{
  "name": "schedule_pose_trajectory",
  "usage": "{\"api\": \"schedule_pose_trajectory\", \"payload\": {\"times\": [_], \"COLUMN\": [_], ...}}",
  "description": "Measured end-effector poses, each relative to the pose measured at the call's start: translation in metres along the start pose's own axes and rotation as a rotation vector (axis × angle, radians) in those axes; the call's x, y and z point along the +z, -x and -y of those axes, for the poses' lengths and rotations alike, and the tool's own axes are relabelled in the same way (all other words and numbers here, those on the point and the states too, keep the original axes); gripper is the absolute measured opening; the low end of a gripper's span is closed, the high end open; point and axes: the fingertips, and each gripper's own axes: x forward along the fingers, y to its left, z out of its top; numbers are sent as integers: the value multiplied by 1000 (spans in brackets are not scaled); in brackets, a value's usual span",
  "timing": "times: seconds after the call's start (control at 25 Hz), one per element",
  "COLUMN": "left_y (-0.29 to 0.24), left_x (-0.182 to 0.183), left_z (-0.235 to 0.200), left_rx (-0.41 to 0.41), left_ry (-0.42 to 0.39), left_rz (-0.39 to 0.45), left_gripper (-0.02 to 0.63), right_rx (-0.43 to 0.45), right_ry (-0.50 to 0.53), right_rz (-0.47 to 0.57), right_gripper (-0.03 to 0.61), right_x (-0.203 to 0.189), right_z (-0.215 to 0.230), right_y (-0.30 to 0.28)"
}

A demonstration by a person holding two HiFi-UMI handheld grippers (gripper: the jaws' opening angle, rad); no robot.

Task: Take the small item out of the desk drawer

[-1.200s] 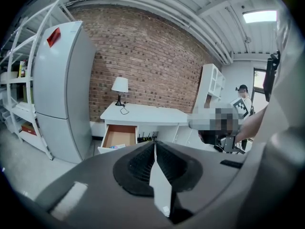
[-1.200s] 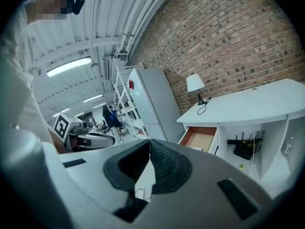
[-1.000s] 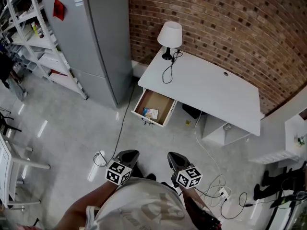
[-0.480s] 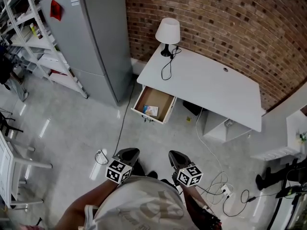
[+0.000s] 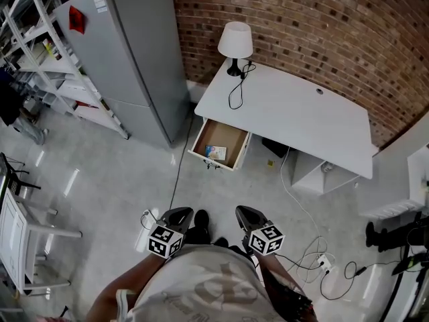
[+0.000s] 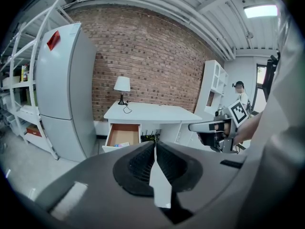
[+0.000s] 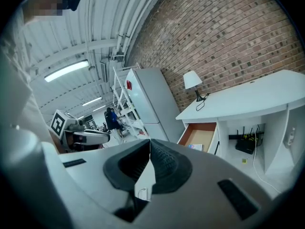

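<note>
Nearest, the left tool (image 5: 177, 217) and the right tool (image 5: 247, 215) are held low at the body, each with its jaws pressed together on nothing, just as a second ago. Over that second the view is shifted only slightly, so the approach is judged barely begun. Farther off, the drawer (image 5: 220, 144) is seen pulled open under the table (image 5: 295, 123), well apart from both tools. The small item (image 5: 216, 152) is seen lying near the drawer's front.

Red brick wall (image 5: 322, 25) at back, glossy pale grey floor (image 5: 100, 180) below. Tall grey refrigerator (image 5: 134, 66) stands against the wall, white metal shelving (image 5: 70, 89) just beside it. White-shaded table lamp (image 5: 235, 42) on corner of white desk (image 5: 295, 119); ceiling strip light (image 7: 66, 70) lit.
</note>
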Motion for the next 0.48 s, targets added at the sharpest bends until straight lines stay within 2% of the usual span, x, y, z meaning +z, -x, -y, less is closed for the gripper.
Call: {"api": "schedule_pose_trajectory", "payload": {"times": [0.24, 0.48], "left_y": [-14, -59], "left_x": [-5, 15], "left_z": [-10, 7], "left_rx": [-17, -128], "left_ry": [24, -32], "left_rz": [-23, -39], "left_gripper": [17, 17], "right_rx": [-26, -104], "right_ry": [-16, -51], "right_rz": [4, -15], "right_gripper": [6, 6], "right_x": [0, -4], "right_z": [8, 37], "right_y": [-4, 9]}}
